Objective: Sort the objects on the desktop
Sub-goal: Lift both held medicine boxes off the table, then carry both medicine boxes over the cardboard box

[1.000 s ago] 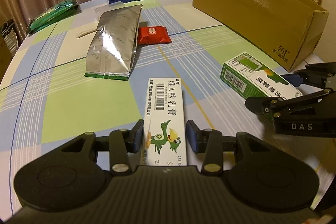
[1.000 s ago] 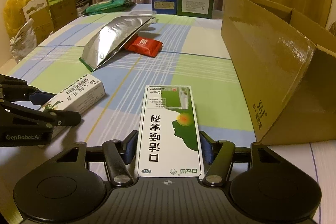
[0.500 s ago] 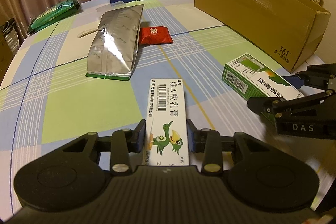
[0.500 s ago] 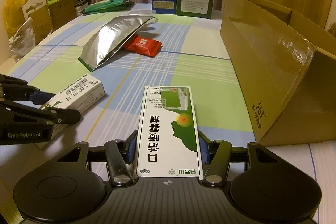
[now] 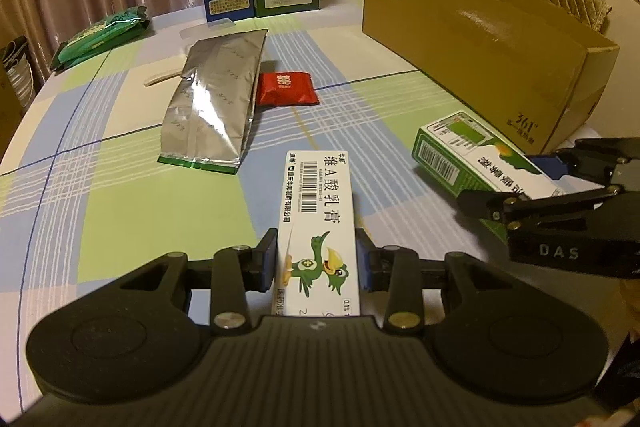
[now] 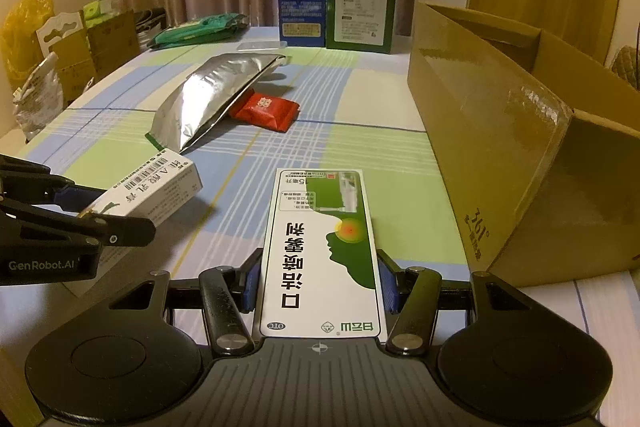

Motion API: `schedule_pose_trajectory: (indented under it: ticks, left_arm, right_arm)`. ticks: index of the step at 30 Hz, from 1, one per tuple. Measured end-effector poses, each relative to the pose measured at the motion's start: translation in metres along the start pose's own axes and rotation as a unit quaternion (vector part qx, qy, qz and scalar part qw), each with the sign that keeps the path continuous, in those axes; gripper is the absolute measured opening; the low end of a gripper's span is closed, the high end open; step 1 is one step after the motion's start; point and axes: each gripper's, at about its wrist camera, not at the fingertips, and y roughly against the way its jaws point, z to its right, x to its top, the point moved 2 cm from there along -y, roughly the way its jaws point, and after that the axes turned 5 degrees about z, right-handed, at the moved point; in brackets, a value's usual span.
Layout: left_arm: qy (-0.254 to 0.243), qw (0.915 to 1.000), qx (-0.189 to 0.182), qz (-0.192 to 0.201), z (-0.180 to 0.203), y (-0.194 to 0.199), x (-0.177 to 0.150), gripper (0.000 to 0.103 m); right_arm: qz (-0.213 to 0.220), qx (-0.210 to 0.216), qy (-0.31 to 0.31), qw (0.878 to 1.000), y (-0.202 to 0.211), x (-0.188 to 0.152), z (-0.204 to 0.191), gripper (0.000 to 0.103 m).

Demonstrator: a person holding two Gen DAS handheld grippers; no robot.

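My left gripper (image 5: 317, 259) is clamped on the white ointment box (image 5: 318, 223), raised clear of the table (image 5: 120, 195) near its front edge. My right gripper (image 6: 319, 285) is clamped on the green-and-white spray box (image 6: 322, 251), likewise lifted. The open cardboard box (image 6: 500, 131) stands along the table's right edge, just beside the spray box.

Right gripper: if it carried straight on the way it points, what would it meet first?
Probably the red packet, though the right gripper looks raised and might clear it; depth is unclear.
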Motion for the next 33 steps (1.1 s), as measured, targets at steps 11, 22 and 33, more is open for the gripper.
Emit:
schedule_pose_trajectory:
  ticks: [11,22,33]
  left_arm:
    - [0.013,0.9999,-0.007,0.0,0.012,0.015,0.004,0.033]
    - [0.019,0.9996,-0.006,0.019,0.034,0.037,0.013,0.033]
    - [0.027,0.9985,-0.015,0.044,0.065,0.055,0.042,0.033]
  right_arm:
    - [0.015,0.001,0.003,1.0,0.019,0.003,0.001,0.053]
    - [0.042,-0.006,0.003,0.999,0.05,0.016,0.005,0.053]
    - [0.076,-0.017,0.002,0.997,0.086,0.039,0.025,0.053]
